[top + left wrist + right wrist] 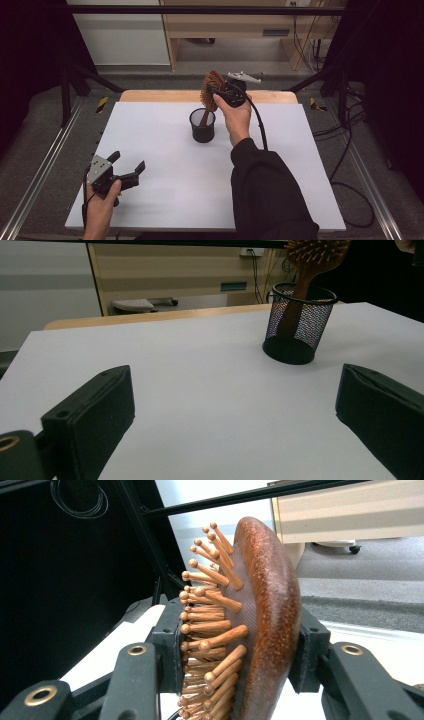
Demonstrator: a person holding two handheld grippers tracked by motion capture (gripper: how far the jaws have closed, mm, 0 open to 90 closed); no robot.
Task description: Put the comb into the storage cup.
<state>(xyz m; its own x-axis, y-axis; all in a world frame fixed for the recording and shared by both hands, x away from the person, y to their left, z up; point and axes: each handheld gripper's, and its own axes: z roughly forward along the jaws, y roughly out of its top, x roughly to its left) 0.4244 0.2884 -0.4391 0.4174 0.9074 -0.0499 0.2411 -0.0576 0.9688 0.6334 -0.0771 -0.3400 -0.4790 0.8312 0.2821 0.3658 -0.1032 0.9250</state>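
A wooden hairbrush [210, 91] with peg bristles stands handle-down in a black mesh cup [202, 126] near the middle of the white table [150, 145]. My right gripper [216, 93] is shut on the brush head above the cup; in the right gripper view the jaws press the bristle side and the back of the hairbrush [250, 625]. My left gripper [127, 166] rests open at the table's front left, held by a hand, nothing between its fingers. In the left gripper view the cup [298, 322] and the brush [312, 260] stand ahead to the right.
A wooden strip [150, 96] borders the table's far edge. Metal rails [45, 165] run along both sides. A wooden cabinet [240, 25] stands behind, and cables [350, 160] lie on the floor at right.
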